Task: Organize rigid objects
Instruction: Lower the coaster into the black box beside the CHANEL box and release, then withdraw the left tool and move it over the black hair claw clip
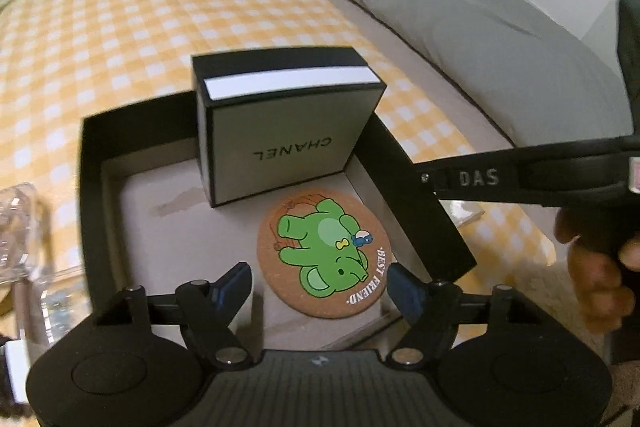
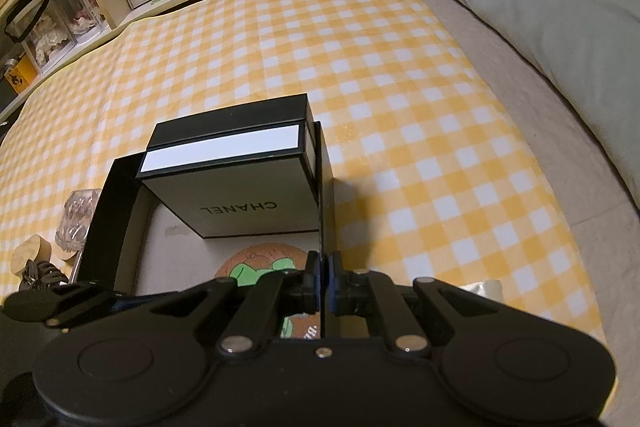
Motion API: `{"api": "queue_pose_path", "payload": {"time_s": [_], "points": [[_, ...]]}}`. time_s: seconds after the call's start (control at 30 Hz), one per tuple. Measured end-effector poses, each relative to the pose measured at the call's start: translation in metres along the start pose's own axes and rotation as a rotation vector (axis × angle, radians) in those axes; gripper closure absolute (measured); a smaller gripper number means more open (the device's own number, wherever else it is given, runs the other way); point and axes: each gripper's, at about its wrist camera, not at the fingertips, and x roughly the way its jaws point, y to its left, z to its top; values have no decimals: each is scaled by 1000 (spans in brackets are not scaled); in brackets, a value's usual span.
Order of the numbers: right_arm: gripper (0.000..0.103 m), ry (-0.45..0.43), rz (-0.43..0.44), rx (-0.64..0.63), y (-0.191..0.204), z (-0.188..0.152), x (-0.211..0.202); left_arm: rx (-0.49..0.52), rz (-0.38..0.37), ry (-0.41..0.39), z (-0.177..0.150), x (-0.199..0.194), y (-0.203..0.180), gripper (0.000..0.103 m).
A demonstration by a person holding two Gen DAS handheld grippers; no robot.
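Left gripper (image 1: 320, 281) hangs wide open over the coaster (image 1: 325, 254) in the tray (image 1: 90, 183); right gripper (image 2: 323, 281) pinches the tray's wall.

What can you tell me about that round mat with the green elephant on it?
The round coaster looks like cork, printed with a green cartoon elephant and the words "BEST FRIEND". It lies flat on the pale floor of the open black box, just in front of the Chanel box. The open left gripper hovers over it.
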Motion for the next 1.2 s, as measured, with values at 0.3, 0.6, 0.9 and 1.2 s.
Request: {"api": "queue_pose_path", "payload": {"time_s": [0.3,0.6,0.9,1.2], "points": [[98,-1,-2,-3,0,-1,-1,57,38,-81,-14,-49,-11,2],[98,-3,-7,-11,0,-1,-2,101,52,-164,-29,-106,-22,0],[99,-7,-13,-22,2,-3,-4,107,139,-238,-50,-155,-7,0],[99,-6,-19,-32,4,-2,-5,58,281,-338,-55,-199,45,0]]}}
